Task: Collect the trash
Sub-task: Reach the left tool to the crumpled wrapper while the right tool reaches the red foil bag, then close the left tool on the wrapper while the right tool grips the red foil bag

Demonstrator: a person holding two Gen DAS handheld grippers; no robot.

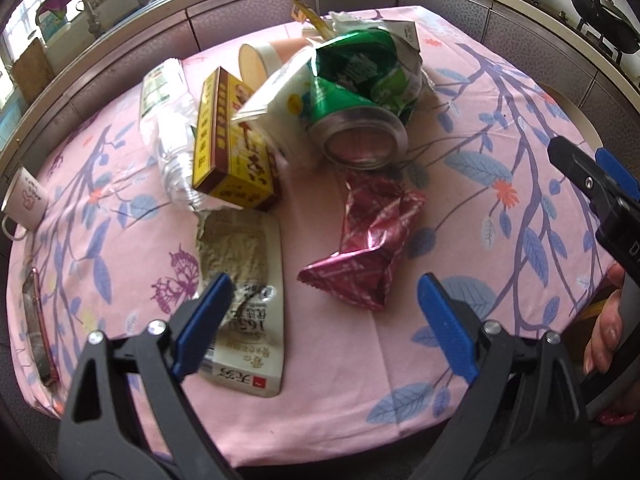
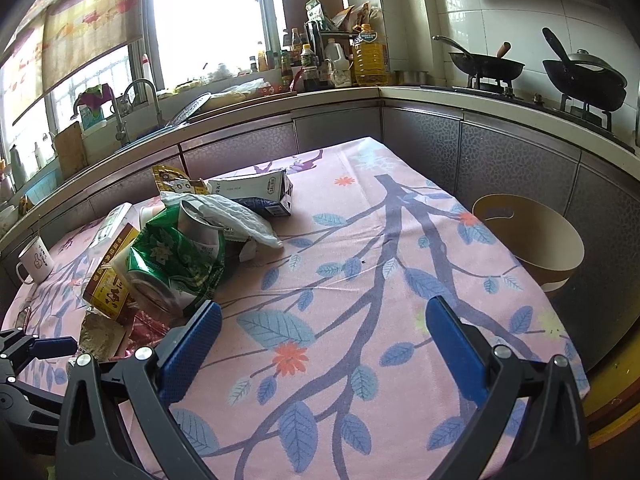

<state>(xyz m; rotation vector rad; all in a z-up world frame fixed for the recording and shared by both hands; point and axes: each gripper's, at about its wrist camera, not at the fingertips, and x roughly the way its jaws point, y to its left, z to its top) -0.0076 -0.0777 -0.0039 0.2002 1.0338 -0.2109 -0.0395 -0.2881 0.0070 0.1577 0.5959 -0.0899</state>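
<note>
A pile of trash lies on the pink floral tablecloth (image 1: 460, 92). It holds a crushed green can (image 1: 356, 120), a yellow-brown box (image 1: 230, 148), a crumpled clear plastic bottle (image 1: 172, 148), a paper cup (image 1: 260, 58), a torn white packet (image 1: 244, 292) and a crumpled red wrapper (image 1: 368, 240). My left gripper (image 1: 324, 292) is open and empty, just before the red wrapper. My right gripper (image 2: 324, 320) is open and empty over bare cloth, right of the pile; the green can (image 2: 172, 268) and a milk carton (image 2: 256, 192) show there.
A tan round bin (image 2: 532, 240) stands beyond the table's right edge. A white mug (image 1: 26, 200) sits at the table's left edge, with a phone (image 1: 38, 332) nearer. Kitchen counters, a sink and a stove with woks (image 2: 484, 66) ring the table.
</note>
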